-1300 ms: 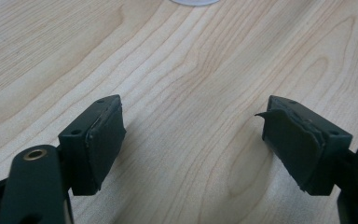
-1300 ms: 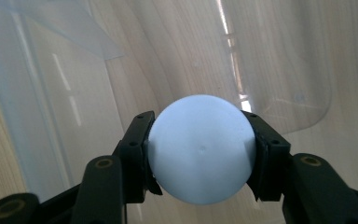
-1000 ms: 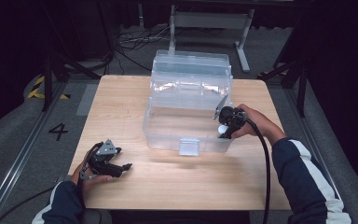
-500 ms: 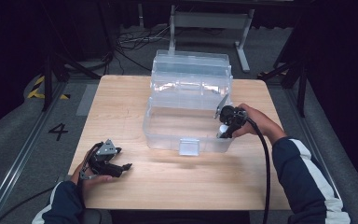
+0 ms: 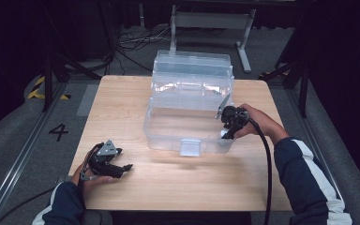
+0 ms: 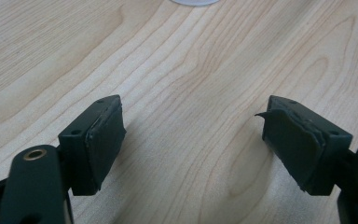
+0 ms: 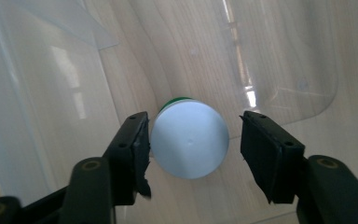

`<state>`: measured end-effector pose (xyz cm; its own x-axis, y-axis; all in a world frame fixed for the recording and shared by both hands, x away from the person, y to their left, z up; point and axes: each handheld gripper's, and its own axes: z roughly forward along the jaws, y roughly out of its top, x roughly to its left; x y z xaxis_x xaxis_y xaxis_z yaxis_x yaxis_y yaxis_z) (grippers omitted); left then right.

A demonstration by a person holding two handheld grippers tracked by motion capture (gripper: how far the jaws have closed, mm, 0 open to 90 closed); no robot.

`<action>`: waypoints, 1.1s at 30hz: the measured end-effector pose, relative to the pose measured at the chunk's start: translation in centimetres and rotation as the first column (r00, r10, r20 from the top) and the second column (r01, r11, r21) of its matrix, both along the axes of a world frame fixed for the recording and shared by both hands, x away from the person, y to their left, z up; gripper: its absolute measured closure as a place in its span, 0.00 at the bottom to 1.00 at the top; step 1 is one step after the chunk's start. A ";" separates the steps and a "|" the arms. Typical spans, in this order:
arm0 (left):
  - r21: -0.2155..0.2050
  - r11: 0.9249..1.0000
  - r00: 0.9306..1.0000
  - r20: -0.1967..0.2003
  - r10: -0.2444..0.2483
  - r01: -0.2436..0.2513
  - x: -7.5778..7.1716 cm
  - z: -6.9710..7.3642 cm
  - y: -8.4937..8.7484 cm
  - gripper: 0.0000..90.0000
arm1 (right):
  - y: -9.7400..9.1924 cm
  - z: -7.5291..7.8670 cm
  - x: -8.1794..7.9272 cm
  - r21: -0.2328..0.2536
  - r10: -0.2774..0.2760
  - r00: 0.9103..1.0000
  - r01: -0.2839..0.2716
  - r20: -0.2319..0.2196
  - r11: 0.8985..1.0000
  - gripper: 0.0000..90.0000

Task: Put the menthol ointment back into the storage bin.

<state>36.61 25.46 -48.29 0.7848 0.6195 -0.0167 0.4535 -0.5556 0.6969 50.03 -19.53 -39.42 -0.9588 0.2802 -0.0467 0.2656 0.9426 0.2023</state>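
Left gripper [image 5: 107,161] resting low on the wooden table [image 5: 122,108], at about 8 o'clock of the tabletop in the high view, held in the left hand [image 5: 91,176] with the dark sleeve coming in from the bottom edge. Jaws spread wide, nothing between them; in the left gripper view, bare wood grain between the two black pads [image 6: 103,140], and a sliver of pale rounded plastic at 12 o'clock on the picture's top edge.

At the table's centre, a clear plastic storage box [image 5: 187,112], lid [image 5: 192,63] thrown back toward 12 o'clock, a small latch tab [image 5: 190,147] on the near wall at 6 o'clock of the box.

Right gripper [image 5: 227,131] at about 3 o'clock of the tabletop, dipped over the box's right near corner, held in the right hand [image 5: 258,122], black cable [image 5: 265,173] trailing down toward 5 o'clock over the sleeve. Jaws just been opening, now parted. In the right gripper view, a white round-topped bottle [image 7: 189,138] with a green rim showing behind it, standing on the box floor between the pads; left pad [image 7: 137,144] just beside or barely touching its side, cannot tell which; right pad clearly apart from it, a visible gap. Not pinched. Bottle seen from above, cap toward the camera, inside the box near its right near corner, at 4 o'clock of the box.
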 end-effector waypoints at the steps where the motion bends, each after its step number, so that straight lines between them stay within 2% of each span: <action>1: 0.000 1.000 1.000 0.000 0.000 0.000 0.0 0.0 0.0 0.23 | 0.0 0.0 0.0 0.000 0.000 1.000 0.000 0.000 1.000 0.51; 12: 0.000 1.000 1.000 0.000 0.000 0.000 0.0 0.0 0.0 0.23 | -0.2 0.1 -0.1 0.012 -0.008 1.000 0.008 0.001 1.000 0.50; 25: 0.000 1.000 1.000 0.000 0.000 0.000 0.0 0.0 0.0 0.23 | -0.4 0.8 -0.5 0.023 -0.008 1.000 0.008 0.025 1.000 0.50; 33: 0.000 1.000 1.000 0.000 0.000 0.000 0.0 0.0 0.0 0.23 | -0.5 1.4 -0.8 0.052 -0.010 0.999 0.008 0.039 0.999 0.50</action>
<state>36.61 25.45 -48.30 0.7847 0.6197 -0.0170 0.4537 -0.5554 0.6969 49.24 -20.03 -37.98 -0.9538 0.2922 -0.0697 0.2652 0.9280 0.2618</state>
